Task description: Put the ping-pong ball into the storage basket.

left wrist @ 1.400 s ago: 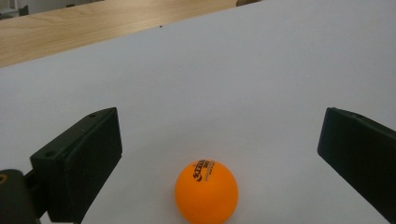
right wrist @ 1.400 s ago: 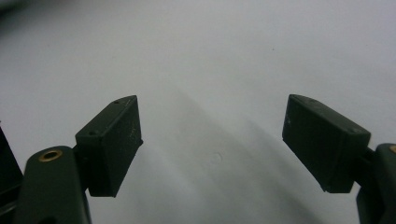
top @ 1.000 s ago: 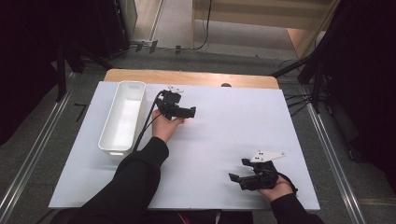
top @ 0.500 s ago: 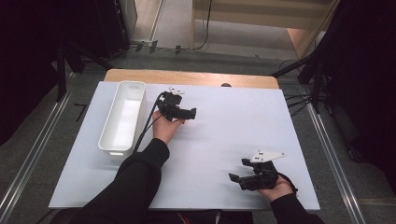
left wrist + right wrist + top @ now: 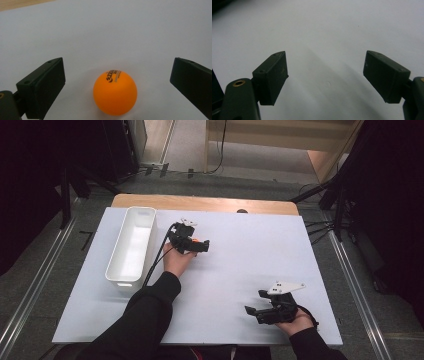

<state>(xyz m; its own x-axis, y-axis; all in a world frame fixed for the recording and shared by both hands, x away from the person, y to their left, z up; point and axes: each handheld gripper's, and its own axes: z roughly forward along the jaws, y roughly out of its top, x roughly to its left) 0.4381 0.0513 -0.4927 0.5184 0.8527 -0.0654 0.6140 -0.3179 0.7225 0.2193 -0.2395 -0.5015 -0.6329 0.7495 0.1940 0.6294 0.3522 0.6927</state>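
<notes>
Just right of the white bin [image 5: 131,245], your left gripper [image 5: 200,245] sat low over the white mat [image 5: 240,270] with its jaws spread wide, and the orange ball [image 5: 115,92] rested on the mat between them, touching neither pad. From the high view only a sliver of orange showed at the gripper's nose, still beside the bin and not in it. You could judge the ball to be a table-tennis ball: very light, hollow, hard and smooth, so it would roll at a nudge and could pop out of a lopsided squeeze. You would have done best to close evenly across its widest part, with the pads level on either side of its middle and only gentle pressure, since the thin shell could dent. The bin lay long and narrow along the mat's left side, and what showed of its inside held nothing. Well away from the bin, near the mat's front right corner, your right gripper [image 5: 260,312] rested with its jaws apart as well, and only bare mat lay between them
</notes>
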